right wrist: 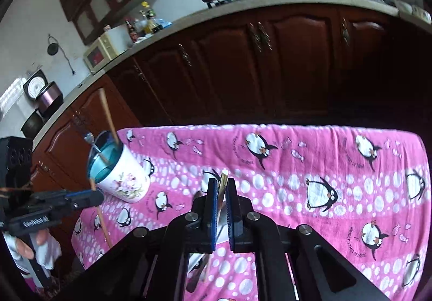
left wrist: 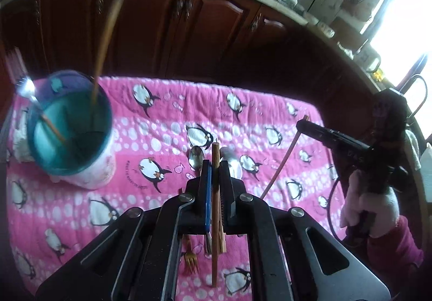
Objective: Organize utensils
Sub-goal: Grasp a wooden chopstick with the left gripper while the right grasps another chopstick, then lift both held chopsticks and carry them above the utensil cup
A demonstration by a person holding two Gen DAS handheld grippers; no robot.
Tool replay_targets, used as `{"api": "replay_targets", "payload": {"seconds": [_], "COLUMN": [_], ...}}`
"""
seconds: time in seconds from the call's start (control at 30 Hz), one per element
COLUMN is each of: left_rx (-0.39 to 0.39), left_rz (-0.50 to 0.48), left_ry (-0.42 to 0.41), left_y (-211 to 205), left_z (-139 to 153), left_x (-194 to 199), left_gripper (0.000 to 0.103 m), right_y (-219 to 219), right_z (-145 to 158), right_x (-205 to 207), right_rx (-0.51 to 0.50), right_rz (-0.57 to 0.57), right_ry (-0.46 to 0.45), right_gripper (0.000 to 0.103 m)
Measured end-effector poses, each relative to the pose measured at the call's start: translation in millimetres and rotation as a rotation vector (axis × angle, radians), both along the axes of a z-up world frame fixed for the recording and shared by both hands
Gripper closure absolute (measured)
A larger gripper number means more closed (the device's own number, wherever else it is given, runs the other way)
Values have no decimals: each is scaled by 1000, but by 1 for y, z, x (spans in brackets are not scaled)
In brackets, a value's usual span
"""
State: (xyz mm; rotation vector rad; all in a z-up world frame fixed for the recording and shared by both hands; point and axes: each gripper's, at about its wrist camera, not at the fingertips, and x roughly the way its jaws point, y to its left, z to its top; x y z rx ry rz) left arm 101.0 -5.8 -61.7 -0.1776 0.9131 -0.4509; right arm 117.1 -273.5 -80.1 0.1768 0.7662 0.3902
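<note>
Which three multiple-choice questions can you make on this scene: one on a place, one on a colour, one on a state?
1. Where does the cup stand? A counter B cloth C floor
2. What colour is the cup inside? A red B yellow C teal
3. How is the left gripper? A shut on a chopstick B open C shut on a spoon
1 B: it rests on the pink cloth. 2 C: its inner wall is teal. 3 A: a chopstick sits between its closed fingers.

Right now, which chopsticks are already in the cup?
Only the chopstick standing in the teal-lined cup. The left gripper and right gripper each clamp another above the cloth.
</note>
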Motion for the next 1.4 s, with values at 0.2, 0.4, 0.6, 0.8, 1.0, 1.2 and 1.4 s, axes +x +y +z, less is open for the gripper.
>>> {"api": "replay_targets", "payload": {"seconds": [0.2,0.4,0.6,0.8,1.0,1.2,1.4], "left_rx": [-37,-73,-79,-51,-3,47,106], "left_rz": [27,68,134,220,295,336,353], "left_ry": [-40,-104,-198,-264,-284,-303,-316], "left_y": [23,54,91,127,157,166,165], "left_z": [26,66,116,150,159,157,144], "left_x": [-19,-27,-28,-16,1,14,30], "left_gripper": [99,99,99,99,99,99,99], "right_y": [14,36,60,100,142,164,178], "right_z": [25,57,97,132,141,143,135], "right_x": [-17,-22,-16,-5,14,31,48], "right_rx": [-7,10,82,121,124,136,135], "right_rz": [27,77,133,194,245,261,260], "right_ry": [-53,-113,-170,-232,-238,-231,-231], "right_gripper": [99,99,99,99,99,99,99]}}
